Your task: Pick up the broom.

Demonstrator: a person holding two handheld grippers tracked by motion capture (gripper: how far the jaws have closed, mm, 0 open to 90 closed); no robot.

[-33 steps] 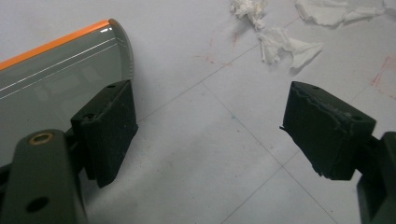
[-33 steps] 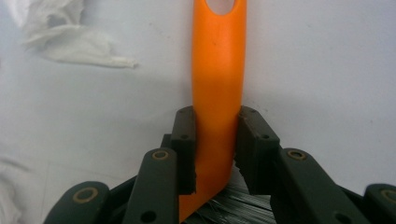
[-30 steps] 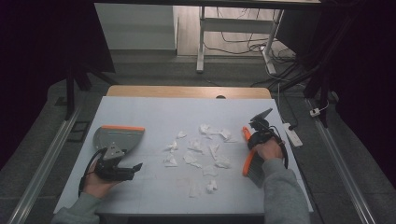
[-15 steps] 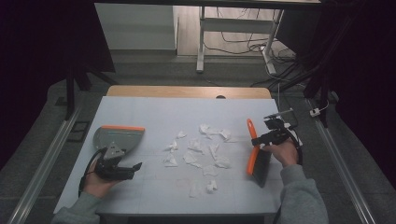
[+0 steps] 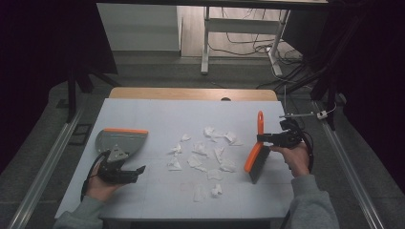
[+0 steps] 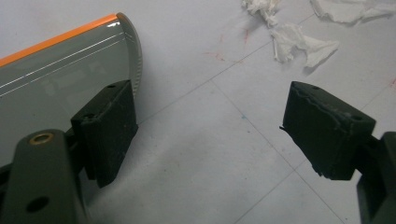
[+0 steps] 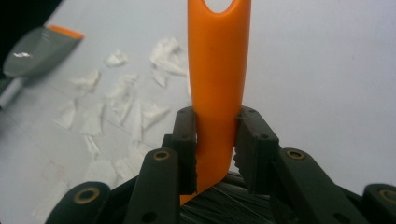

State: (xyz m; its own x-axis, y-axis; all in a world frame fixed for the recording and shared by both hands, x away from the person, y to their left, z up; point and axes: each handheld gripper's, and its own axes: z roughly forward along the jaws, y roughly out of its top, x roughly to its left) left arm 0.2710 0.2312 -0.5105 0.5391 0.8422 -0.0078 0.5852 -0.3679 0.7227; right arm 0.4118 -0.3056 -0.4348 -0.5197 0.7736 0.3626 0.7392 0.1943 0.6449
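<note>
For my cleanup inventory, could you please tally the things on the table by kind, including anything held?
Brush: 1
Dustpan: 1
Paper scraps: about 12, since some overlap
Total: about 14

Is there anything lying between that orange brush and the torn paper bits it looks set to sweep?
Nothing visible. The right tongs are shut on the orange-handled black-bristle brush, and bare pale table lies between it and the white torn paper scraps. The grey orange-edged dustpan sits beyond them, by the open left tongs.
</note>
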